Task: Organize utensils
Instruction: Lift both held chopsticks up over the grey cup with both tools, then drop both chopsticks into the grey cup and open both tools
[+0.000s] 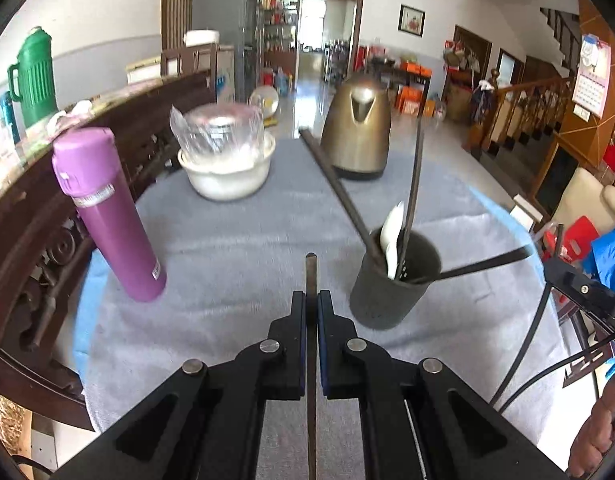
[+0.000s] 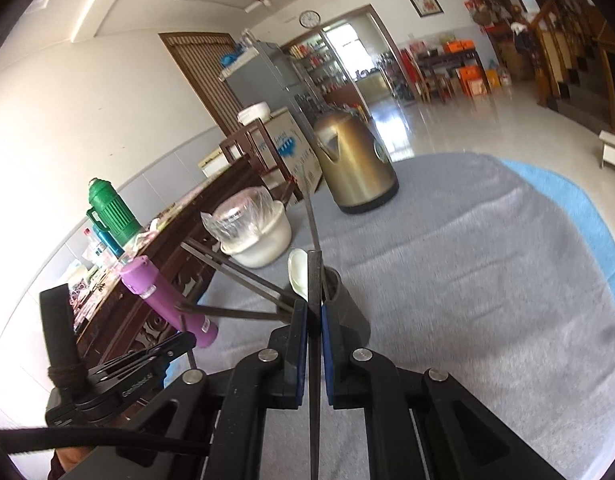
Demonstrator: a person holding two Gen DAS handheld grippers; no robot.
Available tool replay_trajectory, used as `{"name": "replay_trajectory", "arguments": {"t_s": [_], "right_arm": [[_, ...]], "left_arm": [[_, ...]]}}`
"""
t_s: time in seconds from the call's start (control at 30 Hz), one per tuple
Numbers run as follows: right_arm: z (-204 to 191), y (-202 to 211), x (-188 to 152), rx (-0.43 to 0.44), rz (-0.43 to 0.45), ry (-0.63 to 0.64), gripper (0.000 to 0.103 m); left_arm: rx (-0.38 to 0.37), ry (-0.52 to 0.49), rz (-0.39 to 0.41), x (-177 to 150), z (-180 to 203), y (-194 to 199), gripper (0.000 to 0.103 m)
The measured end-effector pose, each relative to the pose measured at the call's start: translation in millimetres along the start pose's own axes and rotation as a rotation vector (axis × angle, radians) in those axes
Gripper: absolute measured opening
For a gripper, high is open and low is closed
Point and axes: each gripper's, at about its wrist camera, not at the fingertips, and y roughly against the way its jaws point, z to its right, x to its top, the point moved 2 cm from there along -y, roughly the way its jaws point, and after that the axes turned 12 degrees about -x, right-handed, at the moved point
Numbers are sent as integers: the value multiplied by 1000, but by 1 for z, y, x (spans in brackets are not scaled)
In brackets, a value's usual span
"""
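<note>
Left claw (image 1: 311, 304): clamped on a dark chopstick (image 1: 310, 280) that runs straight between its blue pads, the tip poking out just past them, above the bench.
Right claw (image 2: 314, 316): clamped on another dark chopstick (image 2: 313, 264), whose long end sticks up in front of the holder.
Bench (image 1: 235, 240): covered by a grey cloth with a blue edge showing at the rim.
Utensil holder (image 1: 391, 280): dark round cup standing upright on the cloth, just right of the left claw; it holds a white spoon (image 1: 393, 236) and several dark chopsticks leaning out at different angles.
Purple flask (image 1: 107, 212): upright on the left of the cloth, well apart from the holder.
White bowl (image 1: 227, 168): farther back, with a plastic-wrapped container sitting in it.
Kettle (image 1: 357, 128): brass-coloured, at the far edge of the bench.
</note>
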Motion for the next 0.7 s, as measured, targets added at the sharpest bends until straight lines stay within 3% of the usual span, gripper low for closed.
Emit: {"name": "replay_trajectory", "arguments": {"t_s": [0.7], "right_arm": [[-49, 54, 28, 7, 219, 151, 7]], "left_arm": [[-19, -32, 126, 25, 23, 50, 5]]}}
